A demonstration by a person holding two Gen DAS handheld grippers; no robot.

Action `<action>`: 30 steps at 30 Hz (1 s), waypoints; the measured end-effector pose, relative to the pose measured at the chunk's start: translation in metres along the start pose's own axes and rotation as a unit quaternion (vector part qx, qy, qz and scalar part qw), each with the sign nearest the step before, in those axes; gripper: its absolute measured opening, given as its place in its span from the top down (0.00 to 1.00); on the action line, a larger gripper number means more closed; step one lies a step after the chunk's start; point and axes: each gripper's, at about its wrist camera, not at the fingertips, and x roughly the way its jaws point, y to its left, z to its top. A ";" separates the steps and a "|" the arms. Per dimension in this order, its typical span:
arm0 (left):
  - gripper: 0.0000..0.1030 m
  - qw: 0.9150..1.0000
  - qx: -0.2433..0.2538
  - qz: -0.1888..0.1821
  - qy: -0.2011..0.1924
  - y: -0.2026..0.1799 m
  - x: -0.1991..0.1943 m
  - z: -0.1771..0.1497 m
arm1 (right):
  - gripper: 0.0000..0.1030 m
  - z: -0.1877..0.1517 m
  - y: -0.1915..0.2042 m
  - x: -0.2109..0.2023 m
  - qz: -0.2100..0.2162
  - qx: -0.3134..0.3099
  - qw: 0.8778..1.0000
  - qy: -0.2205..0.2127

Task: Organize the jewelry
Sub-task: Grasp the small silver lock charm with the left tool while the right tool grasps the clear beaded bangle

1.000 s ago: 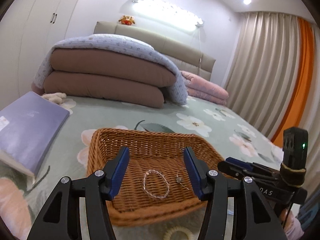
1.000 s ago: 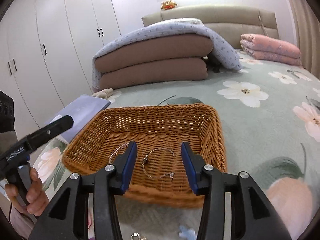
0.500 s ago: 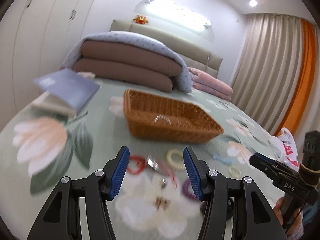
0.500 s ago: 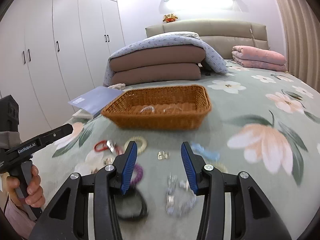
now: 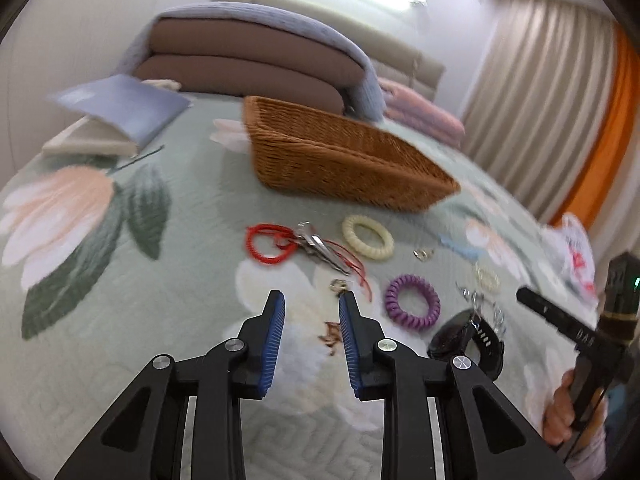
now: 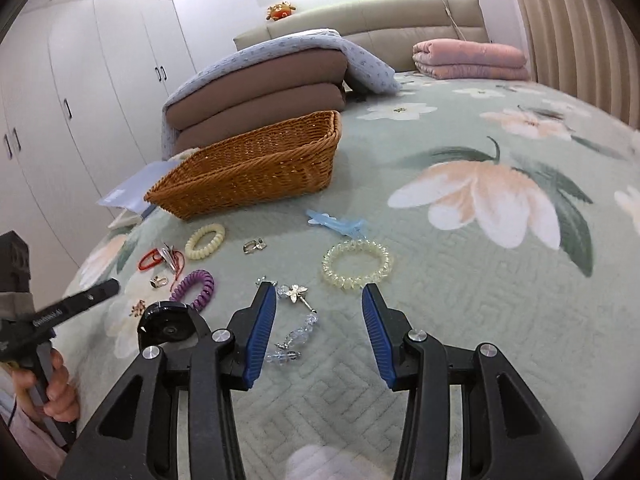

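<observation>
A wicker basket (image 5: 336, 160) (image 6: 256, 168) stands on the flowered bedspread. In front of it lie loose pieces: a red cord bracelet (image 5: 268, 242), a silver clip (image 5: 320, 246), a cream coil ring (image 5: 368, 237) (image 6: 206, 236), a purple coil ring (image 5: 413, 307) (image 6: 195, 285), a clear bead bracelet (image 6: 357, 263), a blue hair clip (image 6: 336, 223), a crystal piece with a dragonfly (image 6: 298, 312) and a black watch (image 5: 466, 344) (image 6: 168, 326). My left gripper (image 5: 312, 300) is open and empty, low over a small gold charm (image 5: 330, 332). My right gripper (image 6: 319, 294) is open and empty over the crystal piece.
Folded brown quilts under a blue blanket (image 6: 272, 80) sit behind the basket, pink quilts (image 6: 468, 60) at the far right. A lilac book (image 5: 120, 114) lies left of the basket. White wardrobes (image 6: 80, 80) line the left; curtains (image 5: 540, 100) hang on the right.
Both grippers have pulled back from over the basket and dropped low over the loose jewelry on the bedspread. The right gripper's jaws have opened wider.
</observation>
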 end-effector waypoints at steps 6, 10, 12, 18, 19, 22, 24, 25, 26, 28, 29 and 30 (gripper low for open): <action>0.73 0.999 0.025 -0.018 0.041 -0.019 0.032 0.017 | 0.53 0.008 -0.014 0.005 -0.022 0.036 0.999 0.018; 0.73 0.997 0.031 -0.021 0.064 -0.020 0.044 0.012 | 0.53 0.021 -0.022 0.031 -0.031 0.042 0.996 0.070; 0.71 0.997 0.039 -0.022 0.059 -0.023 0.042 0.012 | 0.53 0.028 -0.022 0.040 -0.041 0.036 0.995 0.082; 0.71 0.997 0.050 -0.008 0.058 -0.027 0.043 0.009 | 0.56 0.042 -0.019 0.059 -0.091 0.014 0.992 0.088; 0.71 0.997 0.050 -0.006 0.061 -0.027 0.045 0.010 | 0.62 0.041 -0.020 0.067 -0.094 0.014 0.990 0.104; 0.71 0.997 0.047 -0.001 0.066 -0.029 0.051 0.014 | 0.75 0.040 -0.016 0.071 -0.103 0.000 0.989 0.105; 0.71 0.997 0.045 0.006 0.068 -0.030 0.056 0.016 | 0.83 0.038 -0.011 0.072 -0.111 -0.012 0.988 0.107; 0.71 0.997 0.045 0.007 0.068 -0.030 0.057 0.016 | 0.84 0.037 -0.008 0.072 -0.118 -0.020 0.987 0.104; 0.75 0.997 0.046 0.011 0.067 -0.031 0.057 0.016 | 0.85 0.036 -0.006 0.071 -0.119 -0.025 0.987 0.102; 0.88 0.997 0.043 0.024 0.064 -0.029 0.056 0.015 | 0.87 0.035 -0.004 0.069 -0.116 -0.031 0.988 0.098; 0.90 0.997 0.039 0.024 0.064 -0.028 0.056 0.015 | 0.88 0.034 -0.004 0.067 -0.113 -0.033 0.988 0.096; 0.90 0.997 0.035 0.019 0.062 -0.026 0.055 0.015 | 0.88 0.034 -0.002 0.065 -0.109 -0.034 0.989 0.093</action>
